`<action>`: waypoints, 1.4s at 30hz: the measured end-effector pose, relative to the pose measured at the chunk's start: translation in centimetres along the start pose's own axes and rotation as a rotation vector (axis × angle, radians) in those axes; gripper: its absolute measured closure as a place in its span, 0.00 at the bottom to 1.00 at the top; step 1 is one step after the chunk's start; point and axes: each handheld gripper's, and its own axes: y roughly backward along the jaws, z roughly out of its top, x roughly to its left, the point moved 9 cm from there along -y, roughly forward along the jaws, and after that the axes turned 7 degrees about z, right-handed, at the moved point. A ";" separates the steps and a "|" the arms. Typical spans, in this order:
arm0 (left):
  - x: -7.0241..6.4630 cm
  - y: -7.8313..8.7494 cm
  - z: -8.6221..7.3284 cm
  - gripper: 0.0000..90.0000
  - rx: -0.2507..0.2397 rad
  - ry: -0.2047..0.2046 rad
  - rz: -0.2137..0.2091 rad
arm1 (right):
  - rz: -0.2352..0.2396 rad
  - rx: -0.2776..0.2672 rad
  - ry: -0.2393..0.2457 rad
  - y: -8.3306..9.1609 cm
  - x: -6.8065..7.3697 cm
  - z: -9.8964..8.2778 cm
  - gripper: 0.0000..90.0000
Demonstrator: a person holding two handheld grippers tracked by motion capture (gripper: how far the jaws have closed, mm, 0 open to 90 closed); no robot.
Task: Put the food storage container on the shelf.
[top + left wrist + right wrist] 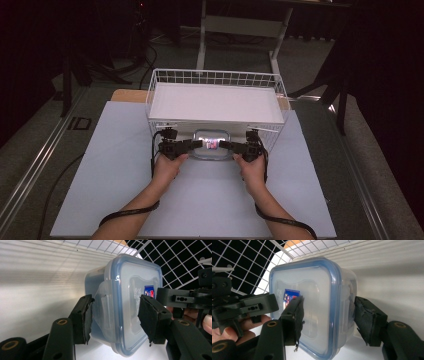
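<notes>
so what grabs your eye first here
A clear box with a blue-rimmed lid sits at the table's middle, flanked by the left hand-held gripper and the right hand-held gripper, each straddling a side latch. Right behind it stands a white wire basket.

Left gripper (pixel 196 144), right gripper (pixel 226 145) point inward (toward each other), jaws parted; forearms converging.
</notes>
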 end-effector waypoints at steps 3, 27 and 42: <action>-0.1 -0.2 0.0 0.49 -0.004 -0.034 0.016 | -0.011 -0.010 0.023 -0.2 0.1 0.1 0.45; 0.6 -1.0 0.5 0.40 -0.060 -0.072 0.075 | -0.044 -0.062 0.094 -1.0 -1.1 1.1 0.45; -1.2 2.9 -1.5 0.17 -0.147 -0.218 0.025 | -0.097 -0.088 0.325 1.9 1.7 -0.5 0.46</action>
